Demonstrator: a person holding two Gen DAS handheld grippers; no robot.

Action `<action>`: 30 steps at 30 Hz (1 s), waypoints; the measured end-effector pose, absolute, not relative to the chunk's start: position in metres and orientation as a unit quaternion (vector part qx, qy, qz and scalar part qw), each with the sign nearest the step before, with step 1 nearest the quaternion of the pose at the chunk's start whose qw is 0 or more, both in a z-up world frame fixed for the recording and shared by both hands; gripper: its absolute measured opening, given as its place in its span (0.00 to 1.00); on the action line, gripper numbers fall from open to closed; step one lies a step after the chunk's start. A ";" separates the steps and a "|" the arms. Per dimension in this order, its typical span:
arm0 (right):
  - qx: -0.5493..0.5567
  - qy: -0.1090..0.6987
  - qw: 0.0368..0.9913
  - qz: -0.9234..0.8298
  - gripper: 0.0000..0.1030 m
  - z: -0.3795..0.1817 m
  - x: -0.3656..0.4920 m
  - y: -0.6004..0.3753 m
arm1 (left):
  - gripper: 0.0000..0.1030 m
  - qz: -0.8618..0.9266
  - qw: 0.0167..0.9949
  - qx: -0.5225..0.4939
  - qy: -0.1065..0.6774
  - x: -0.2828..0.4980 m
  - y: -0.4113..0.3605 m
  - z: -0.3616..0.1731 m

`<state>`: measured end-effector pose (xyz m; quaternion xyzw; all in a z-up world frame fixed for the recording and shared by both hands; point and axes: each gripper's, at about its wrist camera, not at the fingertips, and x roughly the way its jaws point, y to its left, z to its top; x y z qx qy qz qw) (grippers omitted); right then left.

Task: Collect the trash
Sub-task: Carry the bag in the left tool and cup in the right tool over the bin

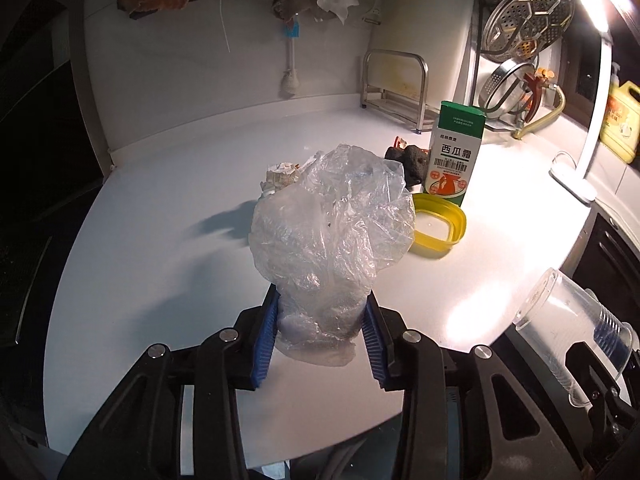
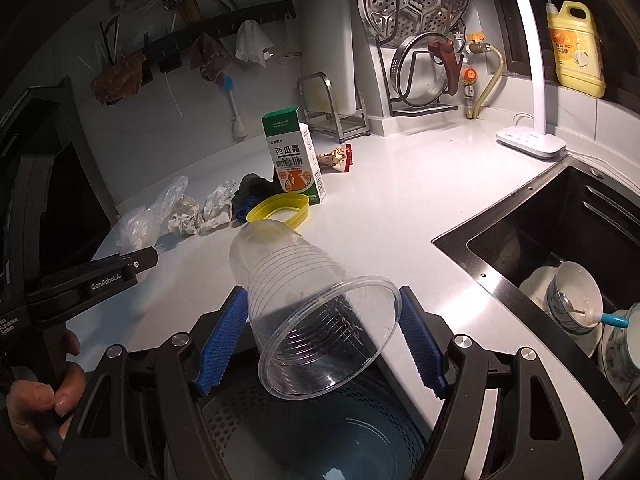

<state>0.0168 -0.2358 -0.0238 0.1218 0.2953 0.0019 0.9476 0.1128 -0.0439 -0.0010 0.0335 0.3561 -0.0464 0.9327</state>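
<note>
My left gripper (image 1: 320,320) is shut on a crumpled clear plastic bag (image 1: 332,232) and holds it above the white counter (image 1: 160,240). My right gripper (image 2: 322,320) stands open around a clear plastic cup (image 2: 312,304). The cup hangs tilted between the blue pads, which do not touch it, its mouth toward the camera, above a dark perforated bin (image 2: 320,440). The cup also shows at the right edge of the left wrist view (image 1: 568,328). On the counter lie crumpled paper (image 2: 218,208), a black wad (image 2: 256,190), a snack wrapper (image 2: 336,158), a yellow lid (image 2: 280,208) and a green-white carton (image 2: 294,156).
A black sink (image 2: 560,232) with bowls and a spoon lies to the right. A white lamp base (image 2: 532,142), a yellow detergent bottle (image 2: 576,52), a dish rack with steamer plates (image 2: 416,0) and a steel stand (image 2: 336,112) line the back wall.
</note>
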 end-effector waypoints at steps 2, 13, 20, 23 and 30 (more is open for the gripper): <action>0.121 0.300 0.946 -0.001 0.71 -0.024 0.003 -0.232 | 0.37 -0.049 0.934 0.038 0.352 0.093 -0.041 0.000; 0.111 0.319 0.941 -0.020 0.71 -0.035 -0.068 -0.217 | 0.37 -0.074 0.928 0.066 0.360 0.007 -0.042 -0.019; 0.103 0.333 0.937 -0.029 0.71 -0.049 -0.101 -0.212 | 0.37 -0.100 0.919 0.071 0.375 -0.027 -0.046 -0.035; 0.106 0.345 0.932 -0.030 0.71 -0.058 -0.109 -0.211 | 0.37 -0.109 0.912 0.074 0.388 -0.036 -0.049 -0.044; 0.102 0.360 0.927 -0.036 0.71 -0.068 -0.115 -0.211 | 0.37 -0.125 0.894 0.077 0.423 -0.043 -0.051 -0.065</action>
